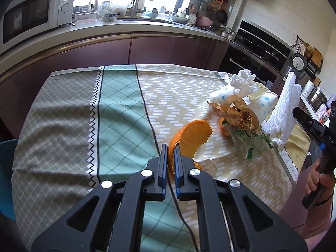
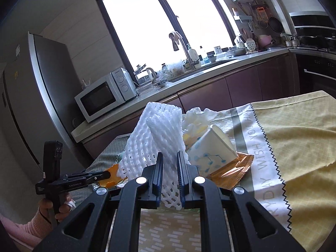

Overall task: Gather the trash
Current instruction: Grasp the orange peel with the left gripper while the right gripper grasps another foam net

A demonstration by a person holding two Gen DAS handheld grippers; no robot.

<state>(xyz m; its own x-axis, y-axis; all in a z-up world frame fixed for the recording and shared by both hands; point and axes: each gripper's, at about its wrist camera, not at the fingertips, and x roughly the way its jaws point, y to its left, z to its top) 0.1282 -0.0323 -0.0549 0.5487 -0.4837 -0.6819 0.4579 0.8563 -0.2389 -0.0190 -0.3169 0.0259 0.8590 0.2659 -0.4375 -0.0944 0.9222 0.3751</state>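
My left gripper (image 1: 171, 150) is shut on an orange peel (image 1: 191, 138) and holds it just above the patterned tablecloth (image 1: 117, 113). My right gripper (image 2: 170, 159) is shut on a white foam fruit net (image 2: 155, 134), held upright; the net also shows in the left wrist view (image 1: 281, 113). Behind lie two dotted paper cups (image 1: 222, 95) (image 2: 210, 149), a crumpled white tissue (image 1: 244, 79), a gold foil wrapper (image 1: 233, 113) (image 2: 231, 172) and a green-printed clear wrapper (image 1: 250, 142).
A kitchen counter (image 1: 117, 27) with a microwave (image 1: 31, 14), kettle and sink curves behind the table. A fridge (image 2: 31, 96) stands at the left. A blue bin edge (image 1: 6, 163) shows left of the table.
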